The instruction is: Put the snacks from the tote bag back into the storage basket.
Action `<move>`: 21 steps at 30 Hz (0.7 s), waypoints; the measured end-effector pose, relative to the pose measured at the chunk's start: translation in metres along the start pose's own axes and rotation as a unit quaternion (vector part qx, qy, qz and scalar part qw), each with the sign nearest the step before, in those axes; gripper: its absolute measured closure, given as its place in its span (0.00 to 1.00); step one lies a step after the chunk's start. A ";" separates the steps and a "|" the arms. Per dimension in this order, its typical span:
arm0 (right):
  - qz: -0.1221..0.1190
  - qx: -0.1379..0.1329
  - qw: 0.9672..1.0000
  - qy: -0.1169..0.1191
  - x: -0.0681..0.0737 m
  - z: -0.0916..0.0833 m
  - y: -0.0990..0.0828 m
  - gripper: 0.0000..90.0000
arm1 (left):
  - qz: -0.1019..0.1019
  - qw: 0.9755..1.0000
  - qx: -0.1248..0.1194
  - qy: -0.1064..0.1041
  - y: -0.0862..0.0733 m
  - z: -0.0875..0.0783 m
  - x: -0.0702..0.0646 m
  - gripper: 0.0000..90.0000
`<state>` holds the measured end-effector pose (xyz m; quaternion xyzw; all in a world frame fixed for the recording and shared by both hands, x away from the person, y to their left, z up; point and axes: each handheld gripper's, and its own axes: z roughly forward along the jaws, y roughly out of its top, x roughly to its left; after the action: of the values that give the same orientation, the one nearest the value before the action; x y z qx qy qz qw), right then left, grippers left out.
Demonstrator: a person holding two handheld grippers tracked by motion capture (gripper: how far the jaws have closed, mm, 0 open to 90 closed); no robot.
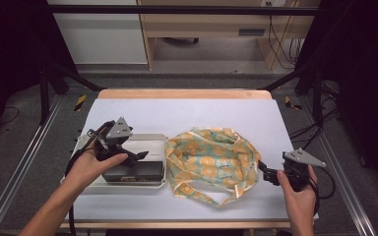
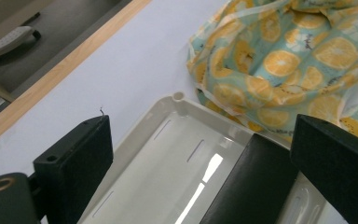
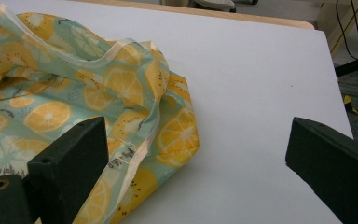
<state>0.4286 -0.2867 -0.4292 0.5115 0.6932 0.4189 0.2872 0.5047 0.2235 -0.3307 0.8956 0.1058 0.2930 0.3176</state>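
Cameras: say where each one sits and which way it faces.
High view: above the person's side, looking forward and down at the table; forearms, left gripper and right gripper show.
Left gripper view: rides the left gripper, over the tray and black box.
Right gripper view: rides the right gripper, open fingers at the bag.
All three share the bag.

Occlusions and cropped regions, referenced to the tray

In the high view, the left gripper (image 1: 139, 156) and its hand (image 1: 91, 167) cover the tray's (image 1: 150, 139) left half; the label on the black box (image 1: 134, 171) in the tray is too small to read. In the left gripper view, the box (image 2: 254, 186) and tray (image 2: 168, 154) are cropped at the bottom edge, and the patterned bag (image 2: 284, 56) beside the tray runs past the top and right edges.
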 end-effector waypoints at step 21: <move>0.004 0.003 1.000 -0.006 -0.004 -0.001 -0.002 0.07 | -0.046 0.998 0.010 0.038 -0.069 -0.010 0.037 0.07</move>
<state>0.4281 -0.2914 -0.4309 0.5173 0.6910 0.4146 0.2881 0.5282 0.2956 -0.3509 0.8812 0.1616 0.3112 0.3171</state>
